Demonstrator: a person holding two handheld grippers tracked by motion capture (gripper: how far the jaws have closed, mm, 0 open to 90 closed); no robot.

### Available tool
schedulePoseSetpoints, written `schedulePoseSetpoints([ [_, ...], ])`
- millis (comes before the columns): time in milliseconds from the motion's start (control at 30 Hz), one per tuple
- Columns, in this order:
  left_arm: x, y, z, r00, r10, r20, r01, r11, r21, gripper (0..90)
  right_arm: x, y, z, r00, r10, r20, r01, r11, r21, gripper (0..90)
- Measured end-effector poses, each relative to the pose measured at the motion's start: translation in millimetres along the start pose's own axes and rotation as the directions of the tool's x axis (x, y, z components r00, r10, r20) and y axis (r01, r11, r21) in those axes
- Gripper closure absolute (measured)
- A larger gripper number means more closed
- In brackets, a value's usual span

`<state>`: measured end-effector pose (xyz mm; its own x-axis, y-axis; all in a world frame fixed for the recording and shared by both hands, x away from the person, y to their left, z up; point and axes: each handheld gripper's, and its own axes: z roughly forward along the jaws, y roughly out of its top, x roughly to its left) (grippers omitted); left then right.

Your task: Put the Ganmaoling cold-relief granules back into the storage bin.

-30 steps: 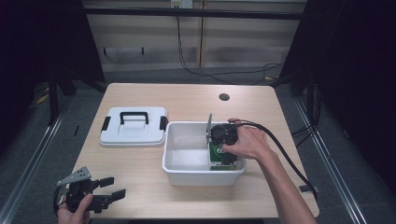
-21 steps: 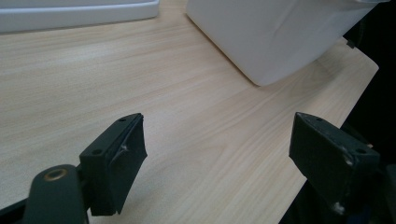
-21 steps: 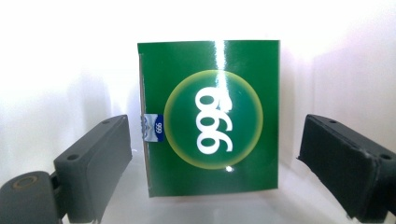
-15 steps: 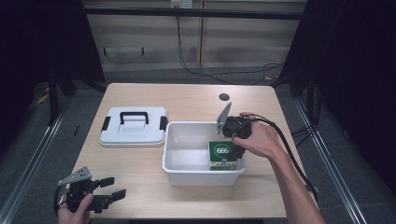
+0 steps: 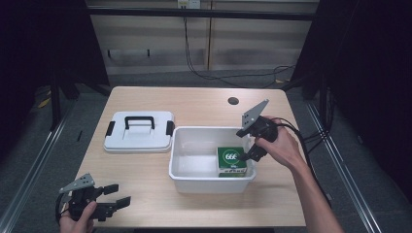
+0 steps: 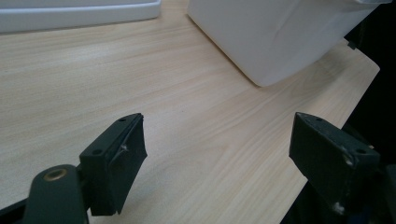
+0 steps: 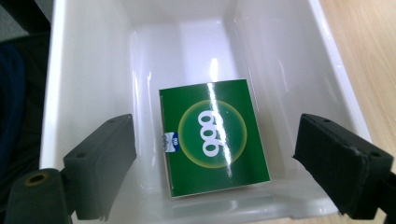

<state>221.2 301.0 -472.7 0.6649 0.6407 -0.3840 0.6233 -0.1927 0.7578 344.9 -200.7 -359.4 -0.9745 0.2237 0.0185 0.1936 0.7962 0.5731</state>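
In the high view, a white bin (image 5: 194, 167) stands on the wooden surface (image 5: 204, 104), a little right of the middle, and a green box (image 5: 231, 161) lies flat on its floor at the right end, just against the right wall. The right tool (image 5: 252, 156) hangs over that end of the bin, its tips just beside the box's right edge, held by the person's right hand (image 5: 281, 148); from here I cannot tell how far its jaws stand apart. A white lid (image 5: 139, 131) with a black handle lies on the surface just left of the bin's far corner. The left tool (image 5: 114, 201) rests low at the near left corner of the surface, well apart from the bin, gripped by the left hand (image 5: 77, 221), jaws spread and pointing right. In the left gripper view, the left tool (image 6: 217, 156) stands wide with nothing between its jaws, above bare wood; the bin (image 6: 280, 32) sits ahead to the right and the lid's (image 6: 79, 11) edge runs along the top left. In the right gripper view, the right tool (image 7: 217, 156) looks down into the bin (image 7: 74, 70), jaws wide and holding nothing; the box (image 7: 212, 137) lies between them below, face up, showing a pale ring with white numerals, near the bin's close wall.
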Motion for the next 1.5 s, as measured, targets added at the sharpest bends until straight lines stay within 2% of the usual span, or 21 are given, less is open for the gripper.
schedulePoseSetpoints([
  [167, -0.3, -0.1, -0.6, 1.0, 0.001, -0.005, -0.001, 1.0, -0.003, 18.6, 5.3, -7.1, -11.4, 0.9995, 0.018, 0.027, -0.017, 0.999, -0.038, 12.1],
  [267, -0.5, -0.6, -1.2, 1.0, -0.004, -0.005, 0.004, 1.0, -0.006, 18.6, 7.5, -13.3, -23.5, 0.996, 0.048, 0.075, -0.039, 0.993, -0.115, 12.7],
  [300, -0.5, -0.6, -1.2, 1.0, -0.004, -0.005, 0.004, 1.0, -0.006, 18.6, 7.5, -13.3, -23.5, 0.996, 0.048, 0.075, -0.039, 0.993, -0.115, 12.7],
  [433, -0.4, -0.3, -1.0, 1.0, -0.003, -0.007, 0.003, 1.0, -0.005, 18.6, 11.8, -23.9, -35.7, 0.9857, 0.105, 0.132, -0.077, 0.977, -0.201, 12.7],
  [500, -0.5, -0.3, -0.6, 1.0, -0.002, -0.004, 0.002, 1.0, -0.002, 18.6, 12.7, -26.4, -36.9, 0.9844, 0.11, 0.138, -0.08, 0.975, -0.206, 12.7],
  [667, -0.3, -0.2, -1.1, 0.9999, -0.003, -0.014, 0.003, 1.0, -0.008, 18.6, 17.5, -41.6, -42.0, 0.9699, 0.158, 0.186, -0.11, 0.963, -0.246, 12.8],
  [700, -0.1, -0.2, -1.4, 0.9998, -0.004, -0.017, 0.004, 1.0, -0.008, 18.6, 20.4, -48.1, -43.6, 0.9629, 0.186, 0.195, -0.128, 0.952, -0.278, 12.8],
  [733, -0.1, -0.2, -1.4, 0.9998, -0.004, -0.017, 0.004, 1.0, -0.008, 18.6, 21.8, -51.2, -44.0, 0.9631, 0.197, 0.184, -0.136, 0.945, -0.297, 12.9],
  [767, 0.1, -0.2, -1.5, 0.9998, -0.002, -0.018, 0.002, 1.0, -0.009, 18.6, 21.8, -51.2, -44.0, 0.9631, 0.197, 0.184, -0.136, 0.945, -0.297, 12.9],
  [933, -0.1, -0.2, -1.6, 0.9998, -0.001, -0.02, 0.001, 1.0, -0.008, 18.6, 31.7, -67.5, -43.0, 0.9515, 0.235, 0.199, -0.159, 0.928, -0.338, 13.0],
  [967, -0.3, -0.1, -1.4, 0.9998, -0.002, -0.018, 0.002, 0.9999, -0.011, 18.6, 36.4, -75.0, -42.6, 0.9438, 0.252, 0.214, -0.169, 0.924, -0.344, 13.2],
  [1000, -0.3, -0.1, -1.4, 0.9998, -0.002, -0.018, 0.002, 0.9999, -0.011, 18.6, 36.4, -75.0, -42.6, 0.9438, 0.252, 0.214, -0.169, 0.924, -0.344, 13.2],
  [1033, -0.3, 0.1, -1.4, 0.9998, -0.003, -0.02, 0.003, 0.9999, -0.011, 18.6, 41.4, -83.3, -42.4, 0.9297, 0.278, 0.241, -0.181, 0.916, -0.358, 13.8],
  [1067, -0.3, 0.1, -1.4, 0.9998, -0.003, -0.02, 0.003, 0.9999, -0.011, 18.6, 41.4, -83.3, -42.4, 0.9297, 0.278, 0.241, -0.181, 0.916, -0.358, 13.8],
  [1100, -0.5, 0.0, -1.2, 0.9998, -0.009, -0.017, 0.009, 0.9999, -0.011, 18.6, 44.2, -87.4, -42.3, 0.9184, 0.294, 0.265, -0.189, 0.914, -0.359, 13.8],
  [1133, -0.3, 0.0, -1.2, 0.9998, -0.008, -0.018, 0.008, 0.9999, -0.01, 18.6, 46.1, -91.9, -42.0, 0.9137, 0.302, 0.272, -0.196, 0.913, -0.358, 13.9],
  [1167, 0.1, 0.2, -1.0, 0.9998, -0.008, -0.019, 0.008, 0.9999, -0.01, 18.6, 49.5, -101.7, -42.0, 0.9055, 0.326, 0.271, -0.216, 0.905, -0.367, 13.9],
  [1233, 0.3, 0.5, -1.0, 0.9997, -0.007, -0.023, 0.007, 0.9999, -0.011, 18.6, 53.3, -111.4, -41.7, 0.8972, 0.35, 0.27, -0.232, 0.893, -0.385, 13.9],
  [1300, 0.5, 0.8, -1.0, 0.9998, -0.006, -0.02, 0.006, 0.9999, -0.009, 18.6, 55.4, -115.7, -41.2, 0.8943, 0.356, 0.272, -0.238, 0.892, -0.384, 13.9],
  [1433, 0.9, 1.5, 0.0, 0.9998, -0.007, -0.016, 0.007, 0.9999, -0.011, 18.6, 65.3, -133.0, -36.8, 0.8716, 0.402, 0.281, -0.268, 0.87, -0.414, 13.9],
  [1500, 0.9, 1.9, 0.3, 0.9998, -0.006, -0.016, 0.006, 0.9999, -0.011, 18.6, 69.9, -141.3, -32.9, 0.8665, 0.415, 0.277, -0.28, 0.863, -0.42, 13.9],
])
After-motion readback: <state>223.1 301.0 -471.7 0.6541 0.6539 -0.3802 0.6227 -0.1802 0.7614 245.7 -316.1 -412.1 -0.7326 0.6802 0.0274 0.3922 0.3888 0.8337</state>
